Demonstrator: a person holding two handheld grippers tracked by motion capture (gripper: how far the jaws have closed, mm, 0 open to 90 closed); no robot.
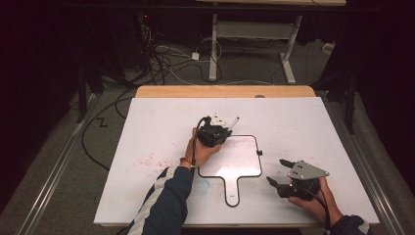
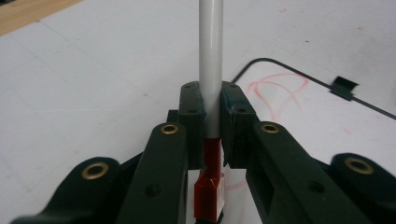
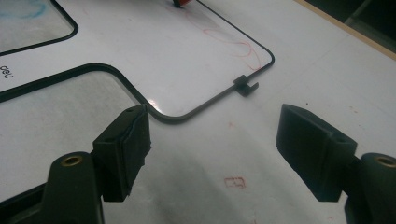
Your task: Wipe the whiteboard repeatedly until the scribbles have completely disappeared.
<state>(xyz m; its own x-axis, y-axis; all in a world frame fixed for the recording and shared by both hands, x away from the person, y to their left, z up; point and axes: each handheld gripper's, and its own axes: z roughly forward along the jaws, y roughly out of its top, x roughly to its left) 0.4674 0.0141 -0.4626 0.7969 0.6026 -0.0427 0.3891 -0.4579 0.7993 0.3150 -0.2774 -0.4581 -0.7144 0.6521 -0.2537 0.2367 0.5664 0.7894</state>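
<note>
While the left hand-held gripper (image 1: 221,128) hangs over the upper left corner of a small whiteboard (image 1: 240,164), its jaws are clenched on a marker (image 2: 210,60), the grey barrel running up between the pads and the red end (image 2: 212,151) showing below them in the left gripper view. Seen from the high view, the marker's tip points up and to the right, away from the person's left hand (image 1: 200,149). Faint red scribbles (image 2: 280,91) mark the board just beside the pen. The whiteboard, black-rimmed with a short handle (image 1: 232,193) toward the person, lies flat near the middle of the white counter (image 1: 303,122), with a small black clip (image 1: 259,152) on its right edge. At the lower right, the right hand-held gripper (image 1: 278,172) rests apart from the board, jaws released and wide, nothing between them; the right gripper view looks past them at the board's rounded corner (image 3: 173,117) and the clip. Red specks (image 1: 154,160) dot the counter left of the sleeve (image 1: 164,200), and a pale blue ring (image 1: 203,185) sits just left of the handle. Nothing lies between either gripper and the board. Cables (image 1: 161,61) trail across the floor beyond the counter.
</note>
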